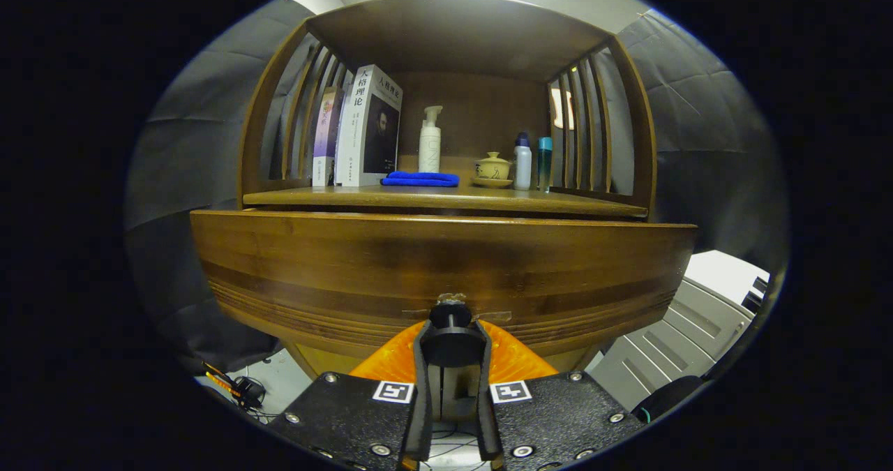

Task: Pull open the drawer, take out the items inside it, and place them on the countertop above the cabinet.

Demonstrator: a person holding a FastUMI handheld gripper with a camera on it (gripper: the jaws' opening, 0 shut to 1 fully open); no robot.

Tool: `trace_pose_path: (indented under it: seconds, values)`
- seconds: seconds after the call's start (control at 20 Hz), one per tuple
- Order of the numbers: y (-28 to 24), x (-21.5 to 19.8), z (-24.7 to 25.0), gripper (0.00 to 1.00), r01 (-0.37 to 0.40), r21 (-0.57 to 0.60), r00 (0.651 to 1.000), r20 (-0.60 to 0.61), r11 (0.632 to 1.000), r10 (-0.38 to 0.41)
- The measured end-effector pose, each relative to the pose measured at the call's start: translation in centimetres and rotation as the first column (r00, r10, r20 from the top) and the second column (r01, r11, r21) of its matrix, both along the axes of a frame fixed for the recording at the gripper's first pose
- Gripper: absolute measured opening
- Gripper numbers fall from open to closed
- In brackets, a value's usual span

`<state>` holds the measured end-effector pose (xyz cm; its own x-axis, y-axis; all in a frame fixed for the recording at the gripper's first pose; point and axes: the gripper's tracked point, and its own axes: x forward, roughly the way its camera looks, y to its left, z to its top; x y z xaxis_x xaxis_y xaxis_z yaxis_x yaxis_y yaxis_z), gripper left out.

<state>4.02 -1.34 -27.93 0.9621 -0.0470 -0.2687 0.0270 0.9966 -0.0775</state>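
Gripper view: gripper (452,342) at lower centre, level and aimed straight at the drawer front (439,265), both fingers pinching its round knob (450,315). Above, on the countertop (446,200): books (366,128) at upper left, blue cloth (421,178), pump bottle (430,140), lidded cup (492,168), two small bottles (532,162)

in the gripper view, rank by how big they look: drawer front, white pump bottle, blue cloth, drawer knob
1. drawer front, by far the largest
2. white pump bottle and blue cloth: about alike, one tall, one wide
3. drawer knob, between the tongs, which are shut on it. It sits nearest the camera, so it looks bigger than it is.
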Motion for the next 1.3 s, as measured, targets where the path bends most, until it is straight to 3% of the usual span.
trace_pose_path:
  seconds: [0.3,0.9,1.3]
  values:
    - [0.2,-2.3,-0.3,0.26,0.003,-0.011,1.000,-0.019,1.000,-0.003]
    - [0.2,-2.8,-0.1,0.26,-0.011,0.019,0.999,-0.032,1.000,0.012]
    - [0.2,-8.4,-0.1,0.26,-0.007,0.006,0.998,-0.070,1.000,0.008]
